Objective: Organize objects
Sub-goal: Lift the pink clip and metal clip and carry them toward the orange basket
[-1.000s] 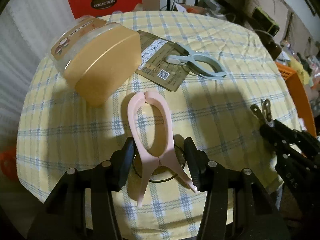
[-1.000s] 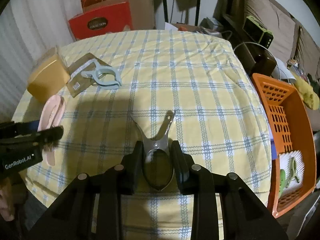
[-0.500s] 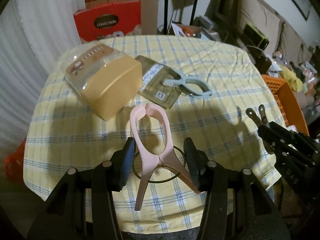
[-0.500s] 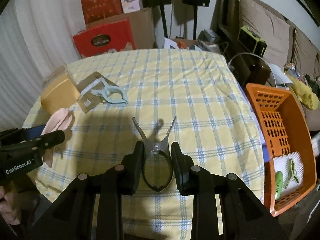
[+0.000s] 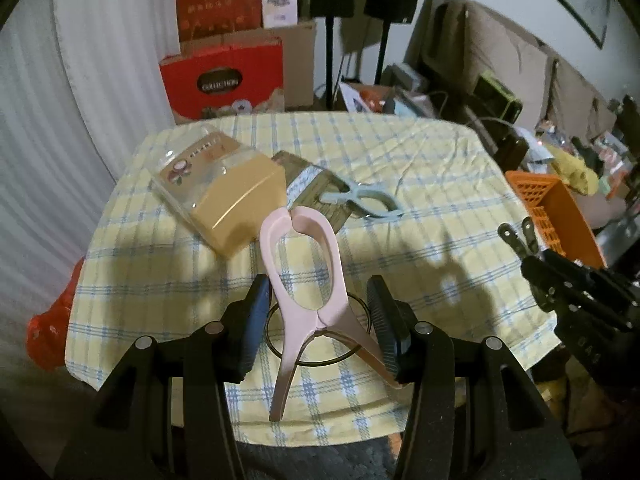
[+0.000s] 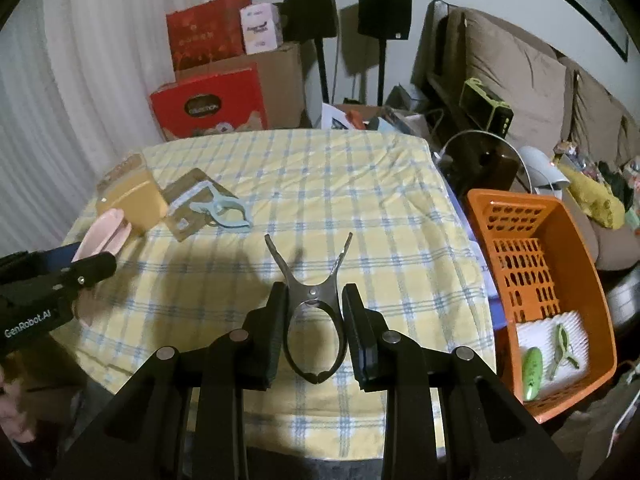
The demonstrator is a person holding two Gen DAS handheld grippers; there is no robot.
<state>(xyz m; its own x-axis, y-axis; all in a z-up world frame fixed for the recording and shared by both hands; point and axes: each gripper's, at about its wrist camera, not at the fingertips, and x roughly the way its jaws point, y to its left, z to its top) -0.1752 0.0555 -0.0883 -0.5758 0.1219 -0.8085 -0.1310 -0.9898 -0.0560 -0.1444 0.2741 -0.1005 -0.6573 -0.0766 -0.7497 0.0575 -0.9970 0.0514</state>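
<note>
Both clips are carried above the checked table (image 6: 304,184), presumably bound for the orange basket (image 6: 592,292) beside its right edge, where a green clip (image 6: 563,344) already lies. The left gripper (image 5: 318,320) is clamped on the pink clip (image 5: 302,276), tips forward; the right gripper (image 6: 314,320) is clamped on the metal clip (image 6: 314,312), handles forward. A blue clip (image 6: 222,212) remains on the table, far from the basket.

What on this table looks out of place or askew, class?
The jar lies tipped on its side at the table's left edge, not upright. Beside it, a blue clip rests partly across a flat packet. Nothing looks spilled or broken.
</note>
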